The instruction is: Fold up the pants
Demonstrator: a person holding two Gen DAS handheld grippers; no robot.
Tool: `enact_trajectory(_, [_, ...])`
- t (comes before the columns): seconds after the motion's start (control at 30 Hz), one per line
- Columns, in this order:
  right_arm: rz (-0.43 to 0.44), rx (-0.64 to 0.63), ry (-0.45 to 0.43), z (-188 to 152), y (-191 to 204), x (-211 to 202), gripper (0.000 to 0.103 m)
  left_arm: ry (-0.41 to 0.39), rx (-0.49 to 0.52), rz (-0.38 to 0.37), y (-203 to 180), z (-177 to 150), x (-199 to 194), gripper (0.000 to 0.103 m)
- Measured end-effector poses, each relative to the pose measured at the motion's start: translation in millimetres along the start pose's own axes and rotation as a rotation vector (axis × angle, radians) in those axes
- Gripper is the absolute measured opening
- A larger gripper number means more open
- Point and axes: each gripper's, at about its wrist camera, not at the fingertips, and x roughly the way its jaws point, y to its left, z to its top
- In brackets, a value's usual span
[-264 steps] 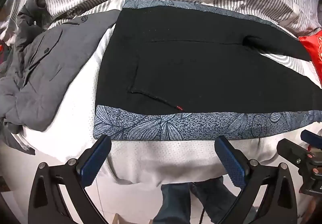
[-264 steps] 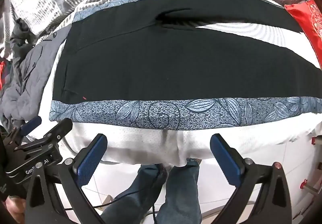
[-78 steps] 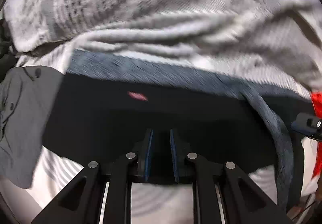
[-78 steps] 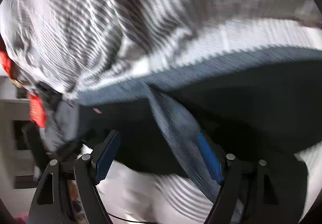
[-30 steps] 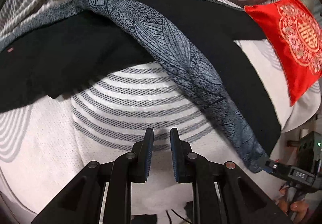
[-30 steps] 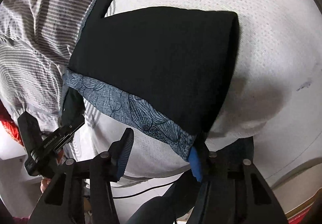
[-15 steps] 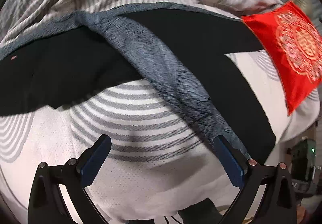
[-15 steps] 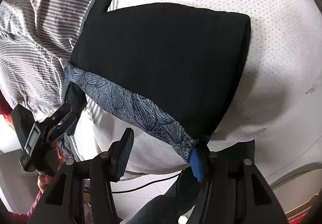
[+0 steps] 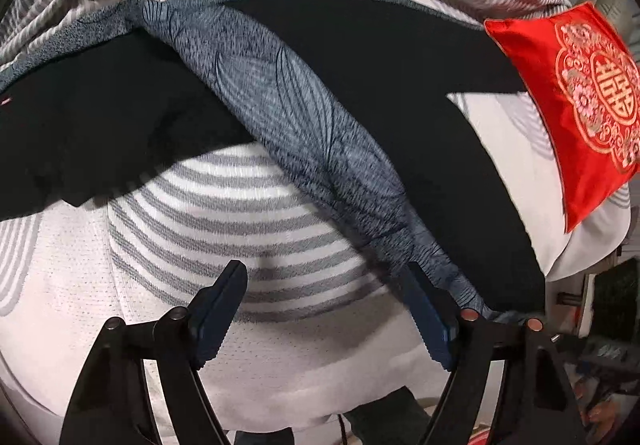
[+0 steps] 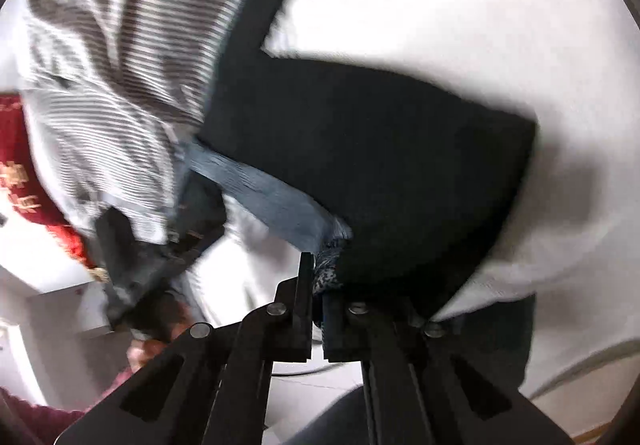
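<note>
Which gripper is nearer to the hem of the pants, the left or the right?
The right. The right gripper is shut on the pants' hem corner; the left gripper is open over the mattress, beside the patterned stripe.

The left black two-finger gripper with blue pads hovers with its jaws spread wide, nothing between them. The right black two-finger gripper has its jaws pressed nearly together, pinching a corner of the black pants with a blue leaf-patterned band.

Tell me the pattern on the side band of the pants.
The side band is blue-grey with dark leaf outlines, running along the black pants; clearest in the left wrist view.
</note>
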Motion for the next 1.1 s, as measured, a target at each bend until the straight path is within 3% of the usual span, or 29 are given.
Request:
enact_trajectory(0.23, [0.143,-0.016,-0.072,70.7,38.7,-39.5,0.003,-0.026,-0.001,0.035,2.6,18.3,-13.7,0.081])
enact_trajectory(0.47, [0.177,-0.068,-0.089,143.1,74.2,-53.7,0.003,-0.011,0.001,0.08,6.7,26.3,-10.3,0.081])
enact_trajectory(0.73, [0.105,-0.178,-0.106,242.3,110.1,-52.9,0.003,-0.039,-0.006,0.082,-23.6,69.8,7.3,0.081])
enact_trajectory(0.97, [-0.064,-0.218,-0.09,326.8,110.2,-19.6,0.003,-0.136,-0.035,0.104,-40.3,126.6,5.0,0.081])
enact_trajectory(1.1, [-0.176,-0.22,-0.071,355.2,98.3,4.4,0.003,-0.142,-0.071,0.139,-32.7,141.0,9.4,0.081])
